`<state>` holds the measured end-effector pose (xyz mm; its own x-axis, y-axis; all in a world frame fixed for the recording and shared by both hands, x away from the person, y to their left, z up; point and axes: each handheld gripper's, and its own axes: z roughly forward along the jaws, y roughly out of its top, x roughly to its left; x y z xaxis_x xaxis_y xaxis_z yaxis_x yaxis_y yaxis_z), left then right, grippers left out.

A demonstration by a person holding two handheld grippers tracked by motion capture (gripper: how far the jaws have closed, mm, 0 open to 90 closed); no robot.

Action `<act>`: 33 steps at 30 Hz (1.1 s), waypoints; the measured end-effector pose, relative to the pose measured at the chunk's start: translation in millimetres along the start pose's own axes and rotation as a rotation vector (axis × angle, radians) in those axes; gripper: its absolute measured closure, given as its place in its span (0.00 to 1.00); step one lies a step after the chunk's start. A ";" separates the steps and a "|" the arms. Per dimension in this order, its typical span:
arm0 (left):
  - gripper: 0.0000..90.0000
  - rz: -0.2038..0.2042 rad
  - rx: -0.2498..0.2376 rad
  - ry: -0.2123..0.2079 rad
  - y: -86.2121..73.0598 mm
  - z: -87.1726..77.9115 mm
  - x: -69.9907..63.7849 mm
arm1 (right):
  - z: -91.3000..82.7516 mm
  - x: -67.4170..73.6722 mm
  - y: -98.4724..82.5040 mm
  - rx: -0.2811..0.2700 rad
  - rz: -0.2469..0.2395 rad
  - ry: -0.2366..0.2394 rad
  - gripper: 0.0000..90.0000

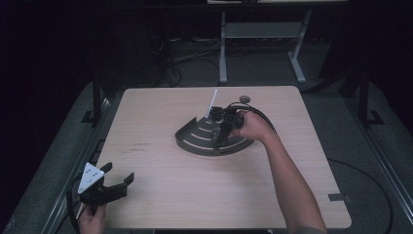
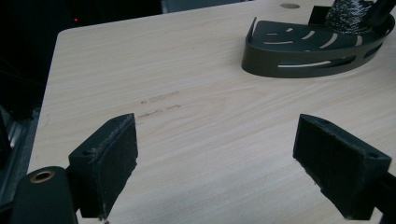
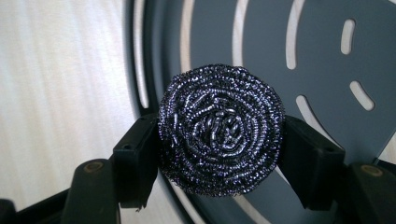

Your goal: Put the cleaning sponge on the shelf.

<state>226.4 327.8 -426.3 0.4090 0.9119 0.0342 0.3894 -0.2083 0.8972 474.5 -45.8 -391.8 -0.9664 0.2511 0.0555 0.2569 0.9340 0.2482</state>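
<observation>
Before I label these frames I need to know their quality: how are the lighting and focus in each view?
High view: table evenly lit, surroundings nearly black. Left gripper view: wood sharp, the near jaws slightly soft, no glare. Right gripper view: scourer crisp with glinting strands; tray and wood behind it blurred.

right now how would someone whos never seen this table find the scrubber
On the wooden table, find the dark slotted corner tray past the middle. The right gripper holds the steel wool scrubber over it: a round, shiny coil of metal mesh, the sole glittery thing there.
</observation>
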 end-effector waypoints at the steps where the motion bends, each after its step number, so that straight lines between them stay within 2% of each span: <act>1: 0.15 -0.001 0.003 -0.001 -0.2 0.0 -0.1 | 2.4 -1.5 0.0 0.004 0.007 0.004 0.36; 9: 0.15 -0.004 0.005 -0.001 -1.0 -0.3 0.7 | 15.8 -10.9 2.1 0.000 0.046 0.023 0.36; 11: 0.15 -0.006 0.004 -0.002 -1.1 -0.3 0.6 | 18.1 -11.2 3.9 -0.001 0.046 -0.001 0.36; 16: 0.15 -0.006 -0.001 -0.001 -1.0 -0.7 0.7 | 25.8 -14.2 4.6 0.028 0.064 -0.008 0.36; 21: 0.15 -0.005 0.000 -0.007 -1.4 -0.7 0.9 | 31.2 -16.8 4.3 0.034 0.076 -0.023 0.35; 26: 0.15 -0.004 -0.002 -0.005 -1.1 -1.0 1.2 | 38.6 -16.0 6.2 0.057 0.079 -0.026 0.35; 33: 0.15 -0.006 -0.006 -0.007 -1.0 -1.6 1.9 | 38.7 -15.5 5.6 0.055 0.087 -0.027 0.30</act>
<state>225.5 330.4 -426.5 0.4121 0.9108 0.0257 0.3870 -0.2005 0.9000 491.3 -34.7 -428.7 -0.9400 0.3376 0.0484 0.3405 0.9208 0.1905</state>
